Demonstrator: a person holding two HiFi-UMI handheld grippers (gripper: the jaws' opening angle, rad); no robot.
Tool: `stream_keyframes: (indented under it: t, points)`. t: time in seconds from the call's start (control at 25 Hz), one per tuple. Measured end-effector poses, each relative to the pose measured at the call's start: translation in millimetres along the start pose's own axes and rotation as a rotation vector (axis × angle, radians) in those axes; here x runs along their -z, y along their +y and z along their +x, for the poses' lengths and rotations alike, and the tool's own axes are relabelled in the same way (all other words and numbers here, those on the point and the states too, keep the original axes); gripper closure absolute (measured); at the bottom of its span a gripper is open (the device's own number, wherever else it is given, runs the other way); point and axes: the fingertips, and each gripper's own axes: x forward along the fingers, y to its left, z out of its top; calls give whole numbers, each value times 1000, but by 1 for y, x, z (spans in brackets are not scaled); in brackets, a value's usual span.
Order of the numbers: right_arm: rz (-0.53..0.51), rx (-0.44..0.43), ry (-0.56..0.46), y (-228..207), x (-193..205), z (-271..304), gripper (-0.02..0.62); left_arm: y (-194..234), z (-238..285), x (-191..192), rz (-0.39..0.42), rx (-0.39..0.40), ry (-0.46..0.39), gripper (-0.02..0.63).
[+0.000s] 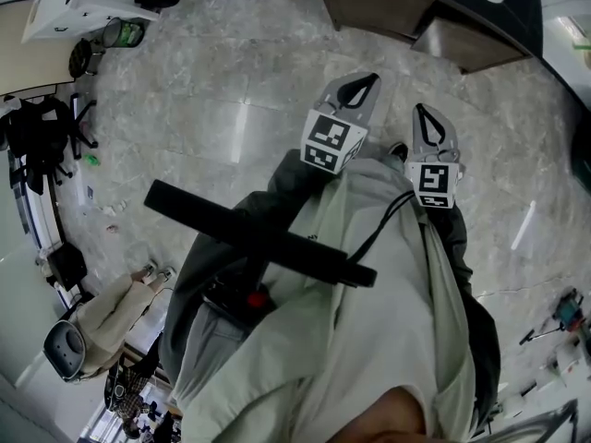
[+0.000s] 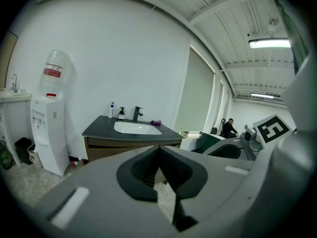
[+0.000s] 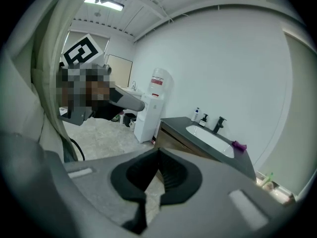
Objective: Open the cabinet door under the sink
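Both grippers are idle right now. The left gripper point(image 2: 159, 148) and right gripper point(image 3: 158, 153) each have their jaws closed tip to tip with nothing in them. The cabinet door point(image 2: 101, 152) is under the sink point(image 2: 137, 128), well apart from the left jaws at roughly 10 o'clock. My guess is it's a stiff, fairly light hinged panel that swings easily. I can't spot a handle from here, so I'd hook the free edge or top lip.
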Motion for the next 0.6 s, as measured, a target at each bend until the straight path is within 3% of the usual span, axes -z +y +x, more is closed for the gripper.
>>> stream_keyframes:
  t: [0.6]
  points:
    - [98,80,34,6,5,8,594,12,0,4,24,64,23,600]
